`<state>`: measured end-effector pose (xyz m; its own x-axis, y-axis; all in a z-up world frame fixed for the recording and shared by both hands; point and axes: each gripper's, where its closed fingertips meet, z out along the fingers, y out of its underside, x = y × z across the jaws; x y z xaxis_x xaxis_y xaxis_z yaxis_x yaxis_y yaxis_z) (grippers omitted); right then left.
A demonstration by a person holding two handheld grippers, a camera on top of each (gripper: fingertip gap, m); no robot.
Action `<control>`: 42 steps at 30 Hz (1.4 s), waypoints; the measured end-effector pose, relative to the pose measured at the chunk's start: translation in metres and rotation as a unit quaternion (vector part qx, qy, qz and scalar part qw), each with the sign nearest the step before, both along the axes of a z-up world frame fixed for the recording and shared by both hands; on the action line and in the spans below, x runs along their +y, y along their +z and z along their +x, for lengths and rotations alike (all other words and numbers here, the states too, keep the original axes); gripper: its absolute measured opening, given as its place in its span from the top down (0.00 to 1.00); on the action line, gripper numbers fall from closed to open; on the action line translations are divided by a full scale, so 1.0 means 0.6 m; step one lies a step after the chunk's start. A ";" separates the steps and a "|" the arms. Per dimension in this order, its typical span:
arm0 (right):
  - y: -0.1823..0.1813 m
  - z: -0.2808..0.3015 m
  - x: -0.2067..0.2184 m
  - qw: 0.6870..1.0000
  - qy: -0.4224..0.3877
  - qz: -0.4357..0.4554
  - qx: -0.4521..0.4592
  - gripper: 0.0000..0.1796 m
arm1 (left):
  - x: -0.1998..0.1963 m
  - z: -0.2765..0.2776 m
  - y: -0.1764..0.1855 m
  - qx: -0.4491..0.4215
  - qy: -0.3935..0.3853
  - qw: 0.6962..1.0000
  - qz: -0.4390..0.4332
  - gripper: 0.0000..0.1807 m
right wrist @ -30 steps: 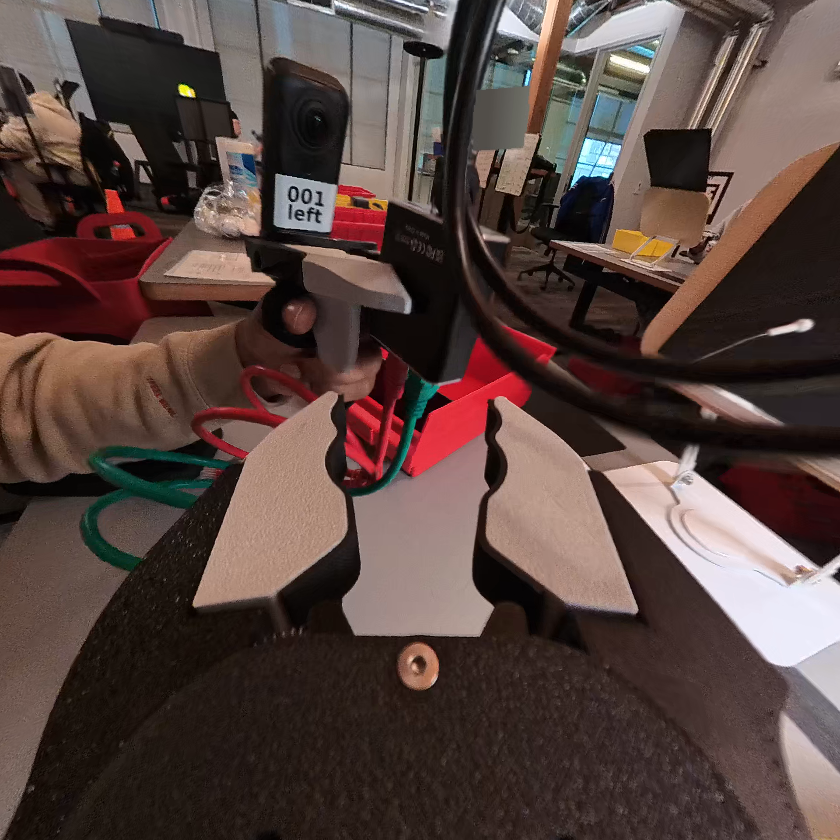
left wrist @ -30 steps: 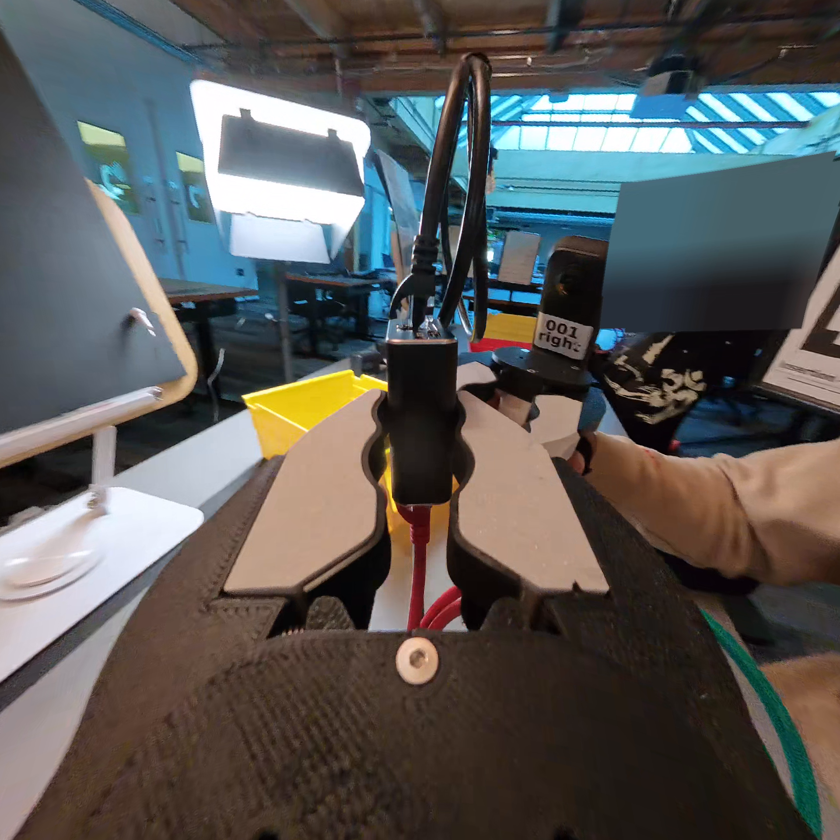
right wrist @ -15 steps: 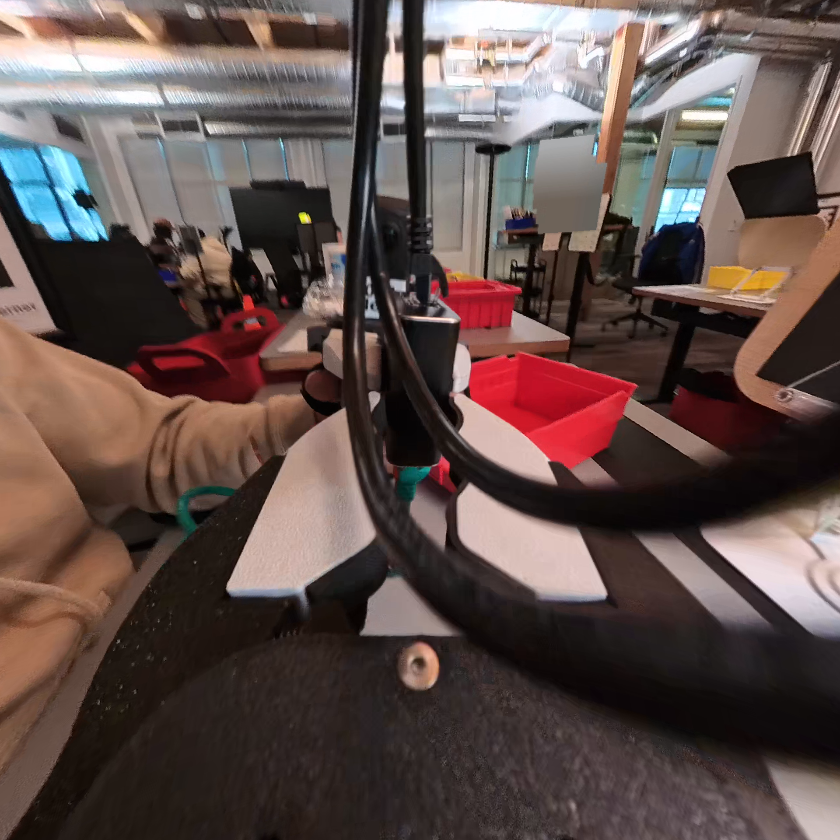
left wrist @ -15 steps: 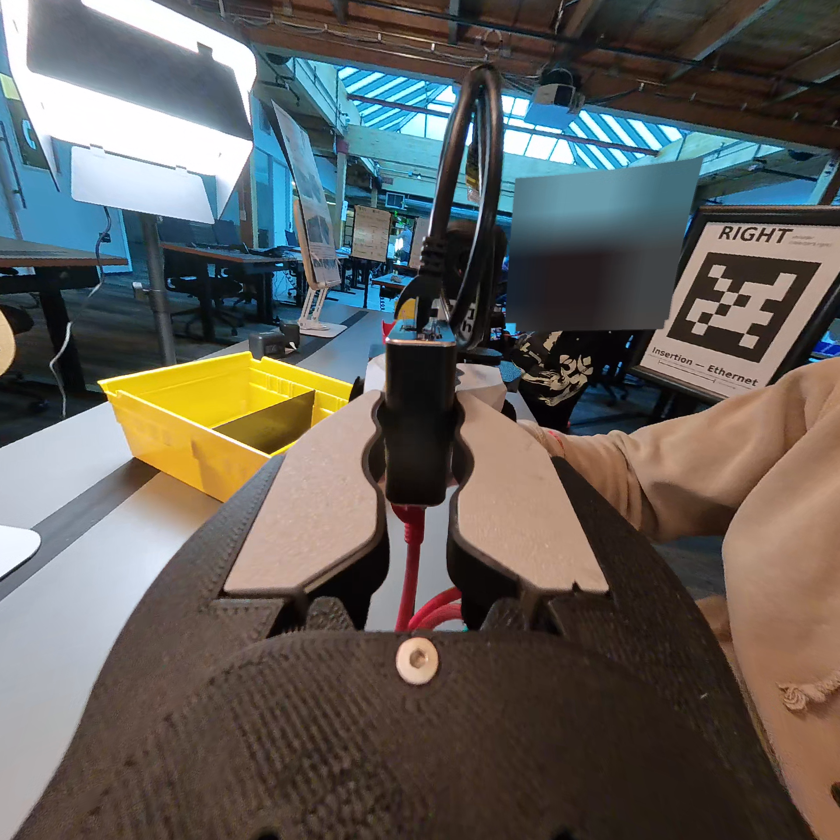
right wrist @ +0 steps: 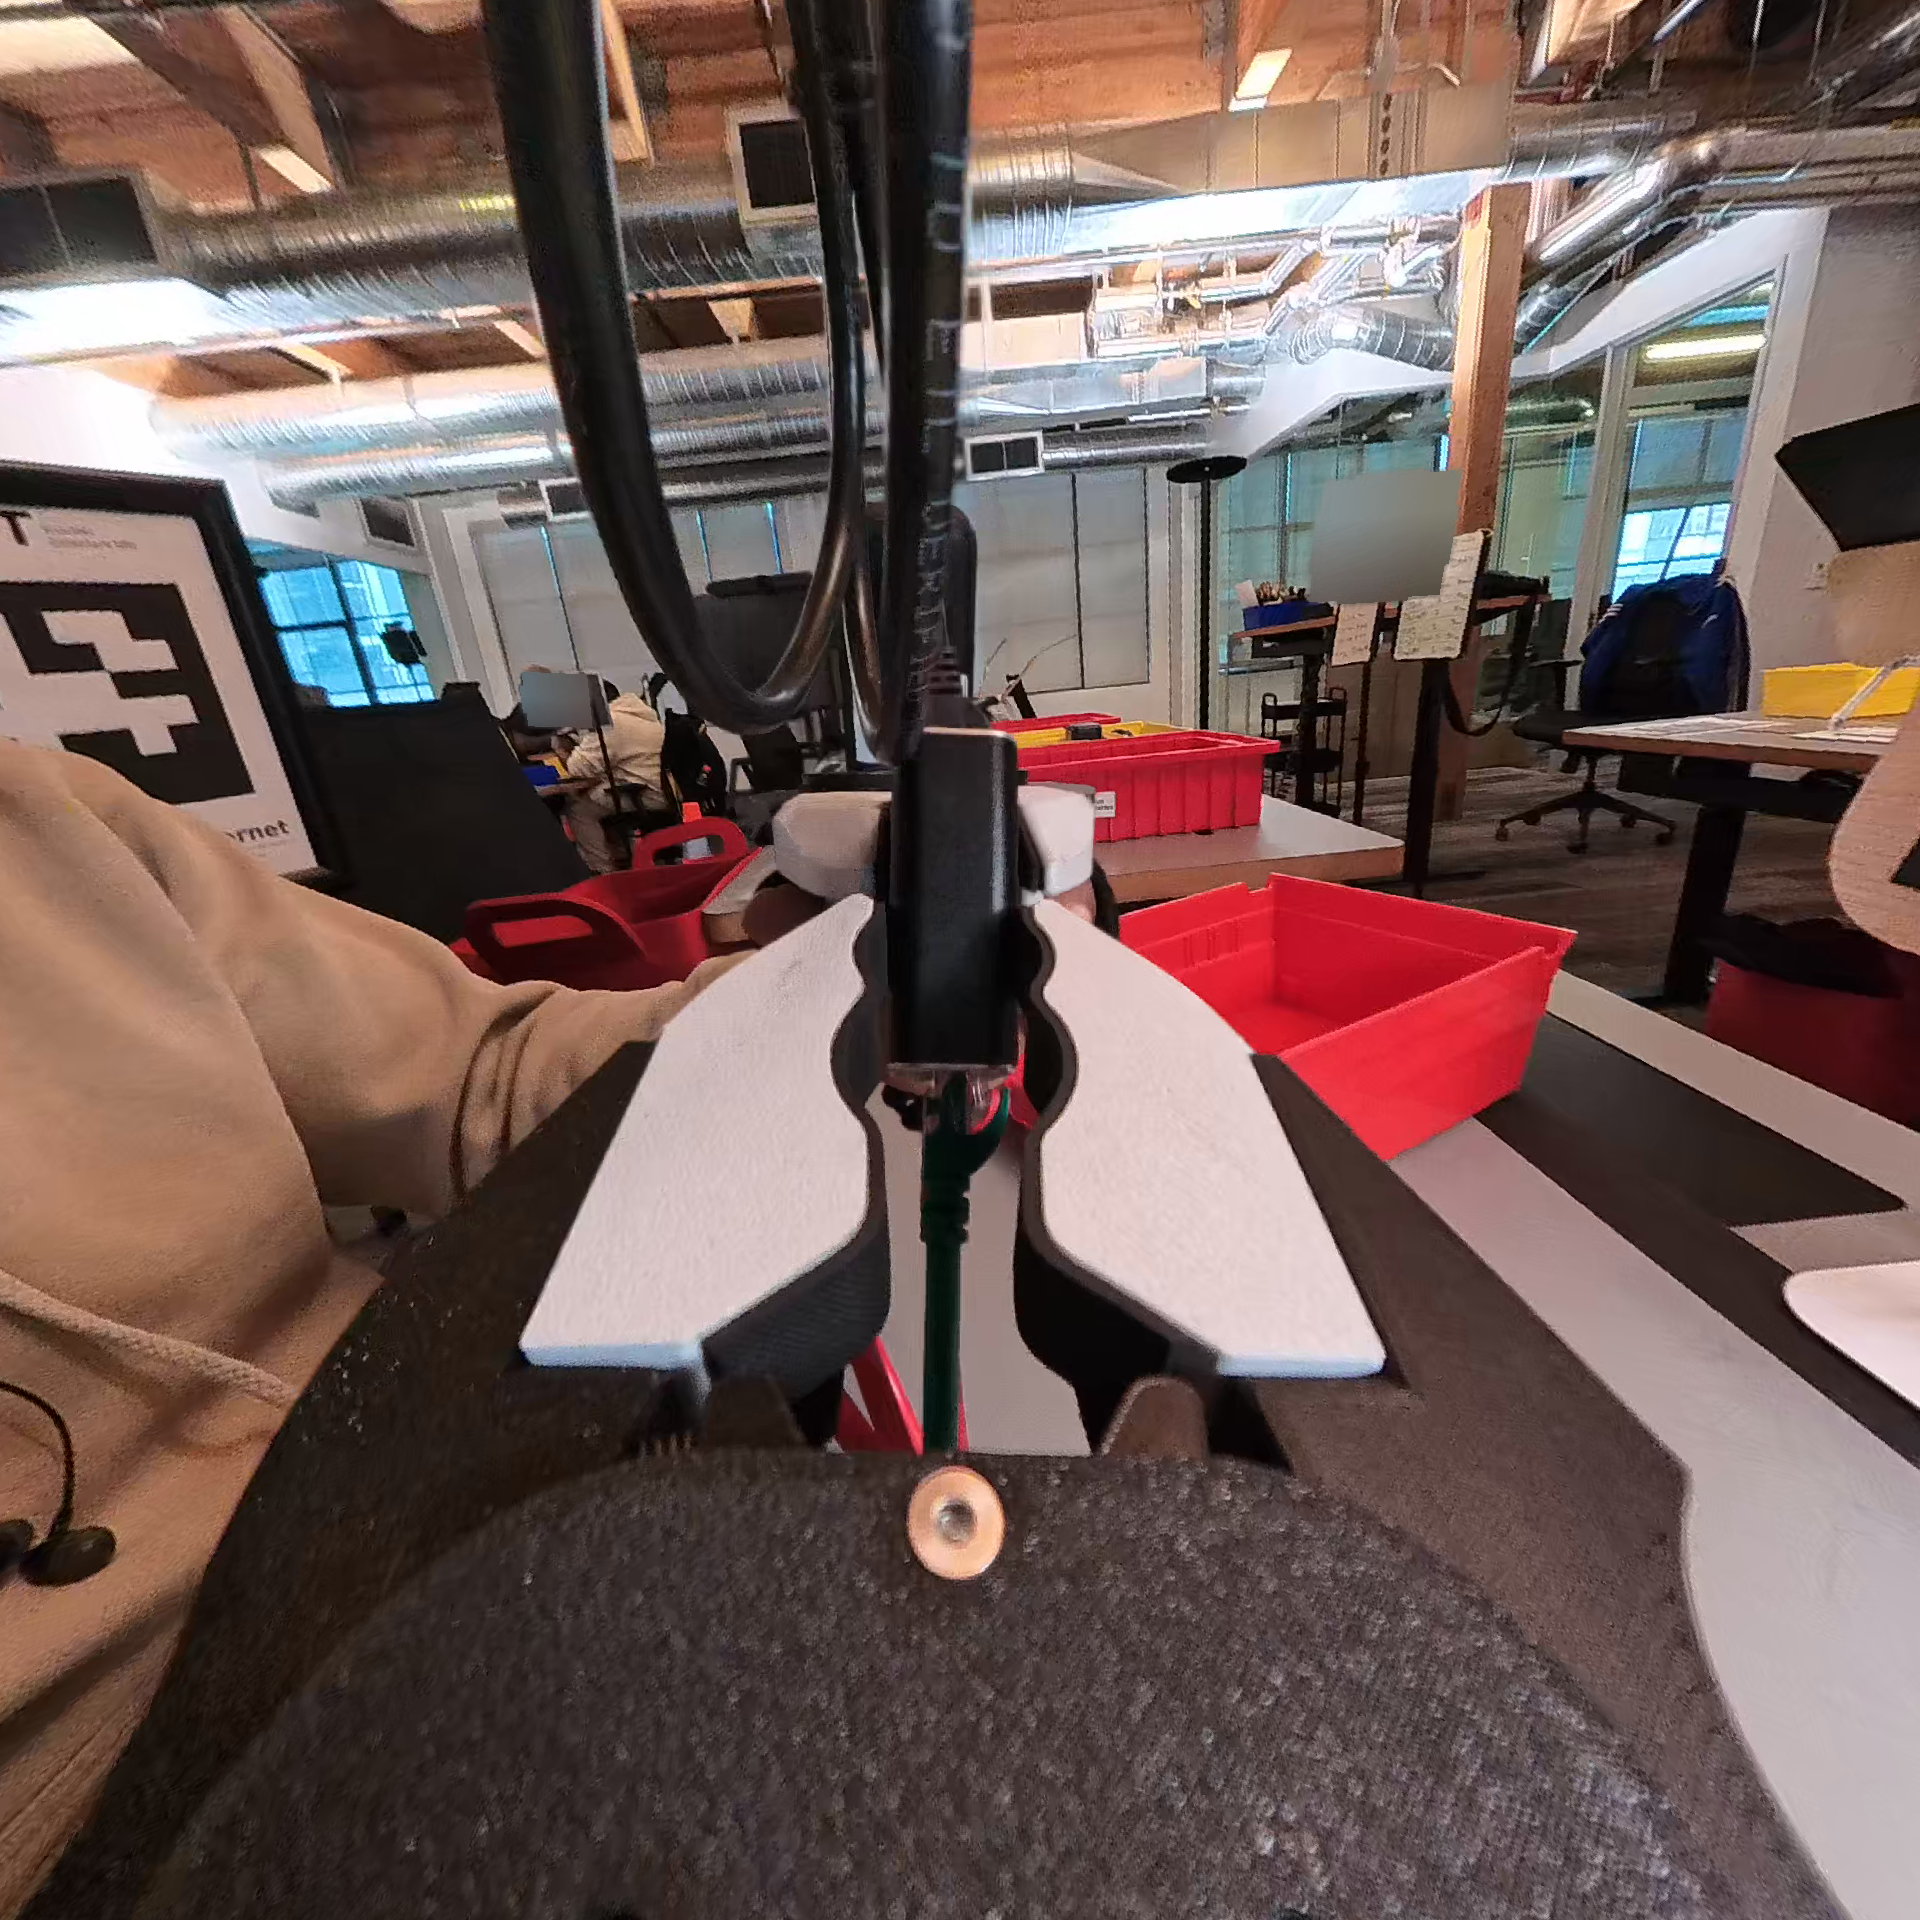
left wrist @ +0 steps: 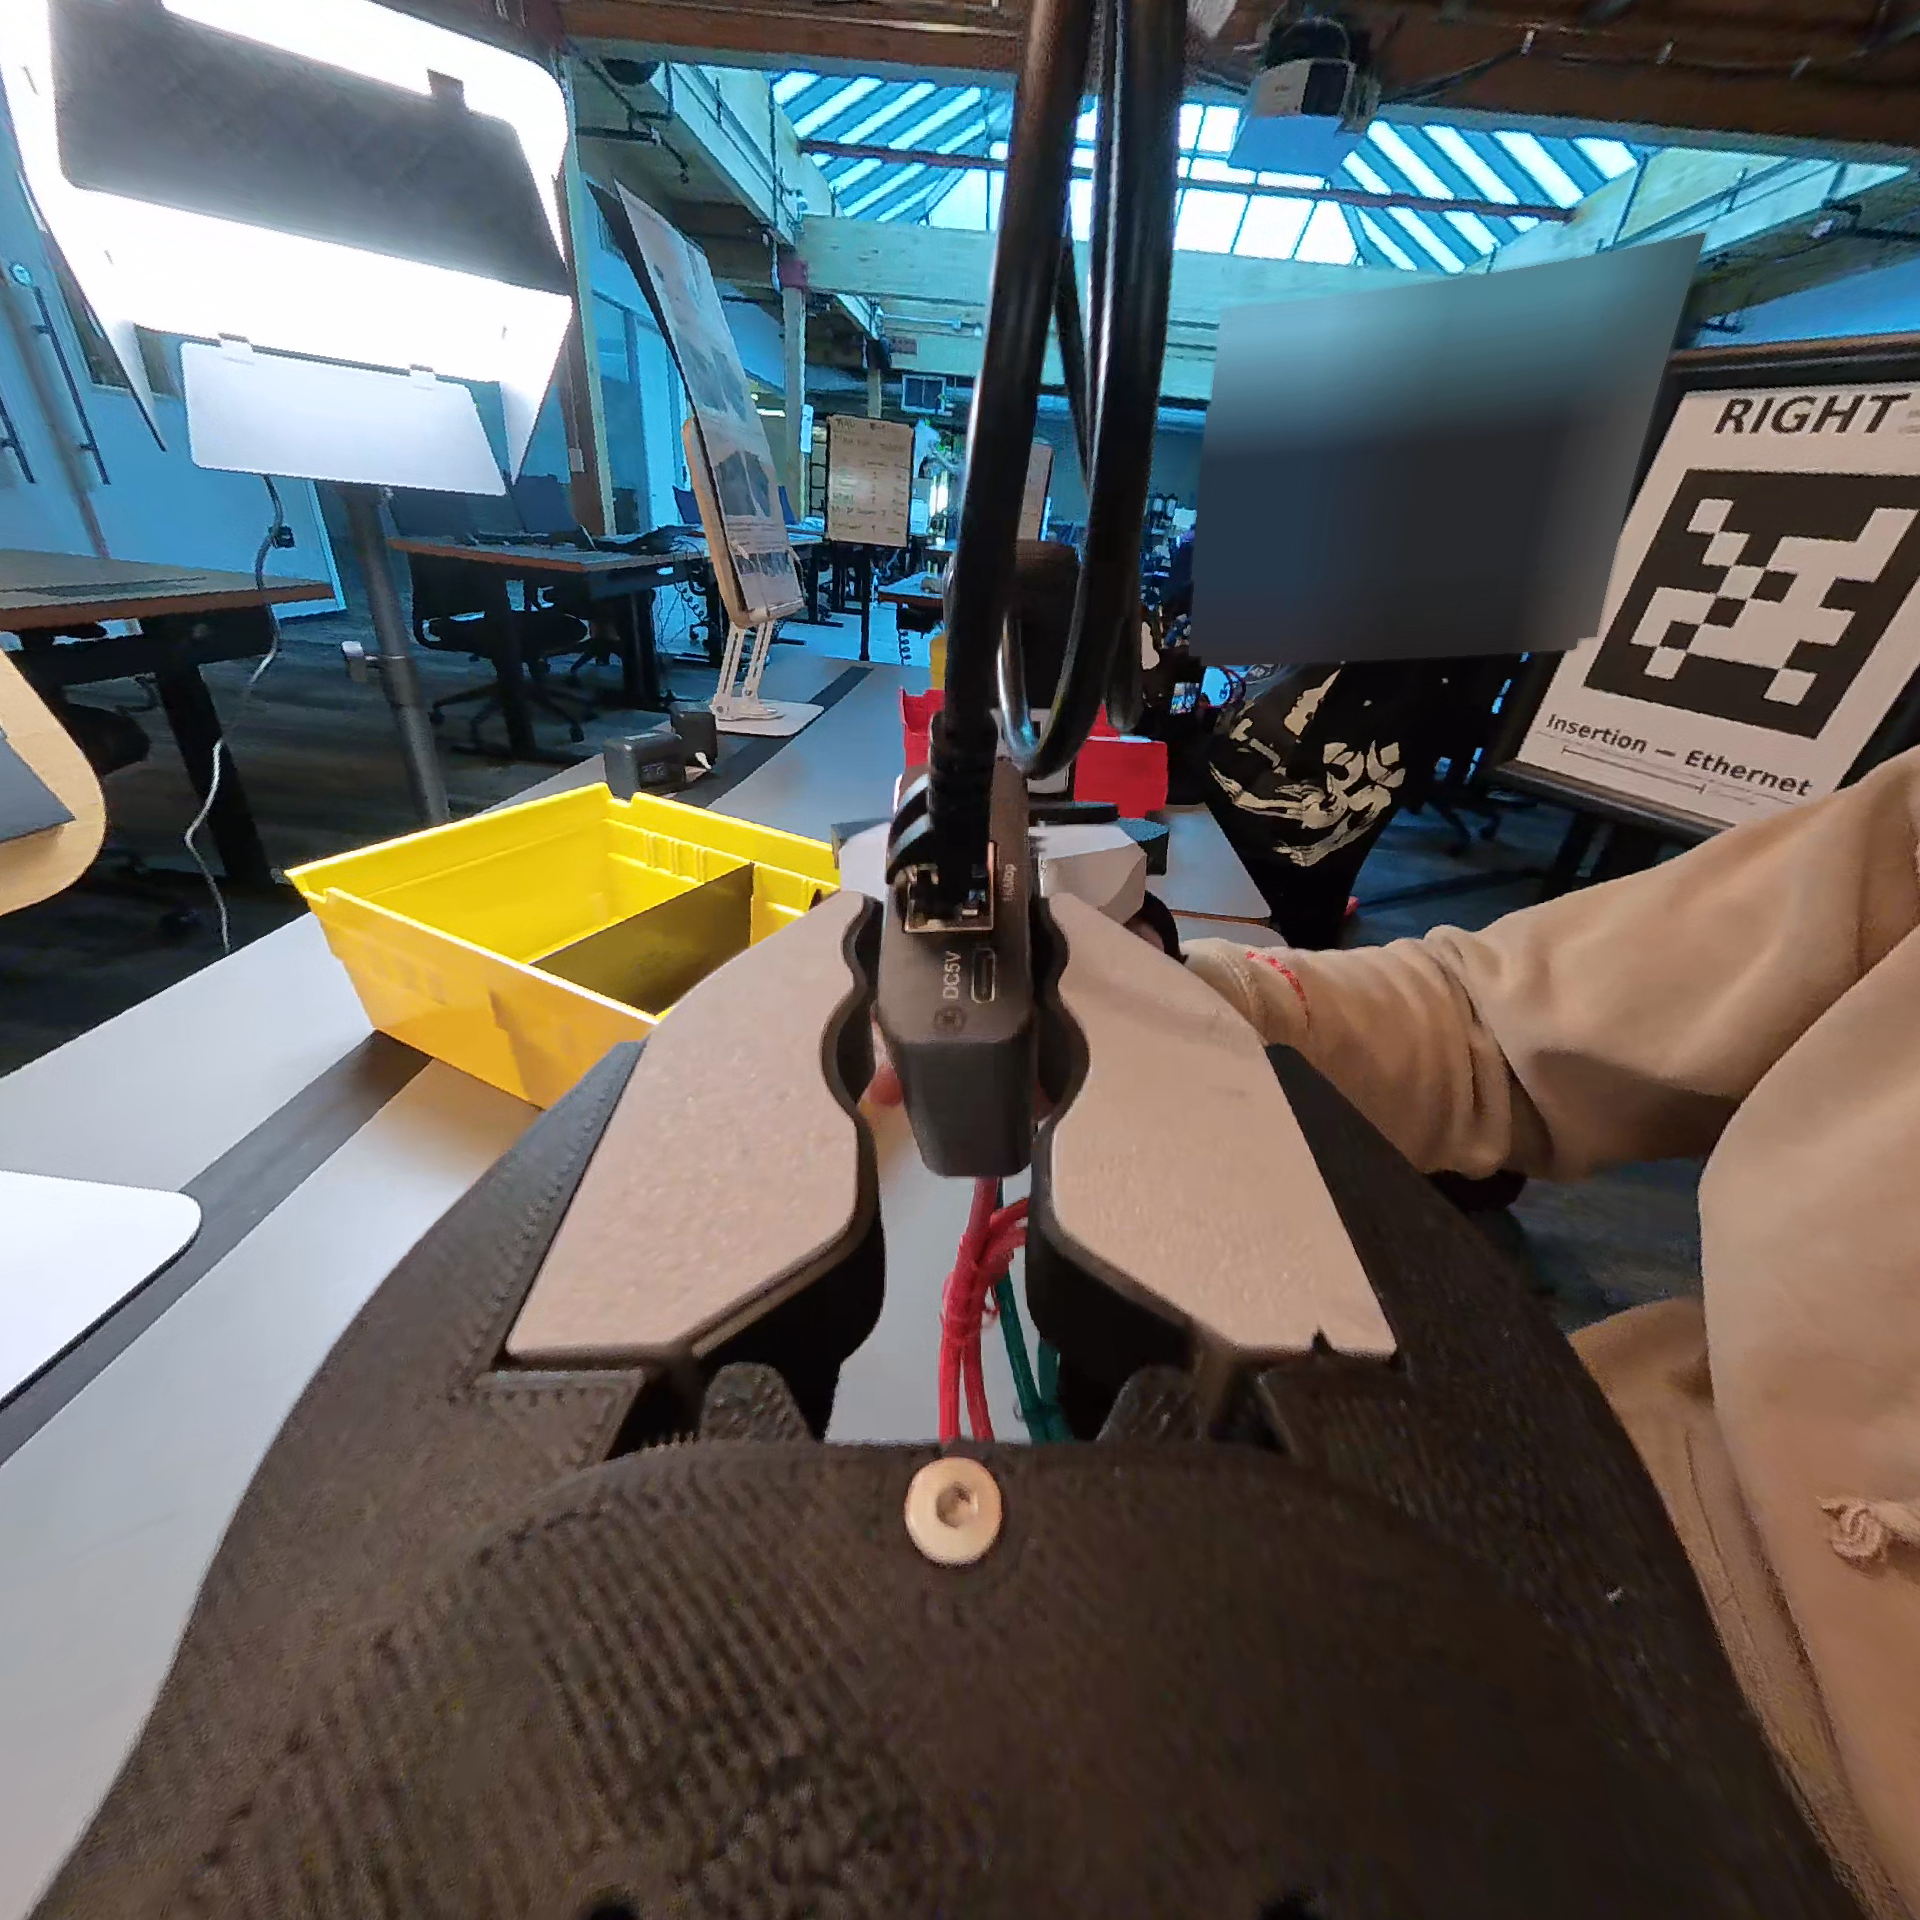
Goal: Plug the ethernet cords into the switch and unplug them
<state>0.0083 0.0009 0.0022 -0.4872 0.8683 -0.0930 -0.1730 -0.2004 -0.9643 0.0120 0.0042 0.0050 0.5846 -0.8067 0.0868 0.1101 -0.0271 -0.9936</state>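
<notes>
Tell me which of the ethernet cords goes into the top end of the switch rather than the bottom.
The black cord: it enters the switch from above, while the red cord and green cord hang from its lower end.

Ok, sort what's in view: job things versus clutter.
Job: switch, held between left claw and right claw; black cord; red cord; green cord.
Clutter: yellow bin; red bin; marker sign.
</notes>
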 end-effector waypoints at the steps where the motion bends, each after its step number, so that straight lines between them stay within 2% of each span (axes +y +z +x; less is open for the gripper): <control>1: 0.002 0.001 0.003 1.000 -0.004 0.002 0.001 0.87 | 0.000 -0.001 -0.005 0.009 -0.002 1.000 -0.005 0.85; 6: 0.005 0.006 0.006 1.000 -0.016 0.026 -0.004 0.87 | 0.000 0.000 -0.020 0.038 -0.005 0.999 -0.013 0.85; 11: 0.017 0.013 -0.011 0.998 -0.016 0.067 0.002 0.87 | -0.013 0.011 -0.009 0.061 -0.006 0.998 0.026 0.86; 15: 0.030 0.018 -0.028 0.992 -0.035 0.124 0.009 0.86 | -0.032 0.017 0.025 0.009 -0.032 0.998 0.052 0.86; 18: 0.014 0.012 -0.031 0.986 -0.045 0.158 -0.017 0.79 | -0.043 0.017 0.042 -0.038 -0.056 0.996 0.058 0.86; 22: -0.002 -0.001 -0.044 0.986 -0.035 0.161 -0.027 0.81 | -0.048 0.013 0.051 -0.082 -0.074 0.992 0.061 0.86; 24: -0.001 -0.007 -0.047 0.987 -0.044 0.152 -0.019 0.85 | -0.046 0.005 0.054 -0.101 -0.074 0.990 0.065 0.86; 29: -0.006 -0.019 -0.029 0.981 -0.098 0.165 -0.038 0.86 | -0.032 -0.010 0.049 -0.086 -0.047 0.994 0.054 0.86; 34: -0.004 -0.023 0.026 0.957 -0.214 0.187 -0.053 0.87 | 0.019 -0.049 0.029 -0.037 0.088 0.995 -0.003 0.80; 37: 0.006 -0.020 0.054 0.925 -0.301 0.228 -0.045 0.87 | 0.046 -0.060 0.001 0.003 0.156 0.987 -0.031 0.78; 39: 0.009 -0.019 0.055 0.906 -0.336 0.255 -0.037 0.87 | 0.056 -0.052 -0.009 -0.014 0.165 0.985 -0.046 0.76; 40: 0.011 -0.017 0.058 0.888 -0.361 0.283 -0.032 0.87 | 0.058 -0.051 -0.008 -0.045 0.161 0.984 -0.054 0.77; 42: 0.010 -0.017 0.058 0.838 -0.402 0.369 -0.022 0.87 | 0.053 -0.040 0.000 -0.121 0.103 0.984 -0.077 0.70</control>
<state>-0.0021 0.0355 0.0080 0.2716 0.7431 0.6116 0.0731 0.6177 -0.7830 -0.0121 0.0357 0.0048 0.6808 -0.6400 0.3563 0.3622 -0.1287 -0.9232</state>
